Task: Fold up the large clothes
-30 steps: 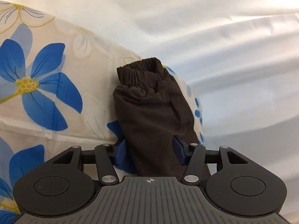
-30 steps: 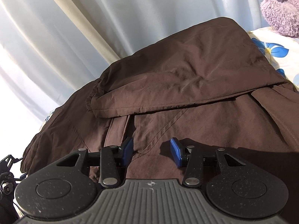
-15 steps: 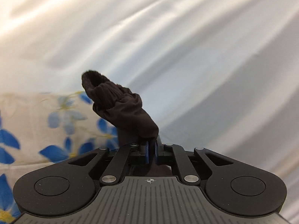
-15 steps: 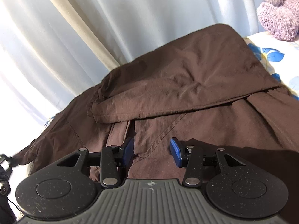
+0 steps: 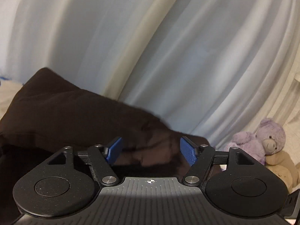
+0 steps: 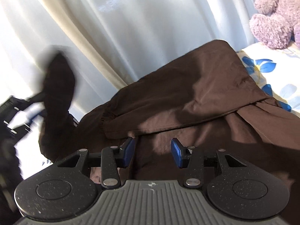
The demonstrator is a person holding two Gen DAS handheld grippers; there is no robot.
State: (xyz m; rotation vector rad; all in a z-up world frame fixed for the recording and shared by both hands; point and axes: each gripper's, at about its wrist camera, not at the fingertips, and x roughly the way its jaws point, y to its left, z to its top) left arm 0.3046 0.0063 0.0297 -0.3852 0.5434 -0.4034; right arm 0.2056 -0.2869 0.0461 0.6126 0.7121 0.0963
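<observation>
A large dark brown garment [image 6: 187, 93] lies spread on the bed, with one part folded across its body. My right gripper [image 6: 152, 152] hovers low over it, open, blue pads apart and nothing pinched between them. In the right wrist view a brown sleeve [image 6: 58, 86] is up in the air at the left, blurred, beside my left gripper [image 6: 31, 110]. In the left wrist view my left gripper [image 5: 151, 151] is over the brown garment [image 5: 75, 116] with its jaws opening. Cloth shows in the gap between the pads, but they do not press on it.
A white curtain [image 5: 150, 46] hangs close behind the bed. A purple teddy bear [image 5: 266, 140] [image 6: 275, 24] and a beige plush toy [image 5: 279, 166] sit at the right. The white sheet with blue flowers [image 6: 271, 78] shows to the right of the garment.
My left gripper shut on the sleeve cuff, lifted it and swung it across toward the garment's body; its jaws now stand apart. The right gripper rose slightly and stayed open.
</observation>
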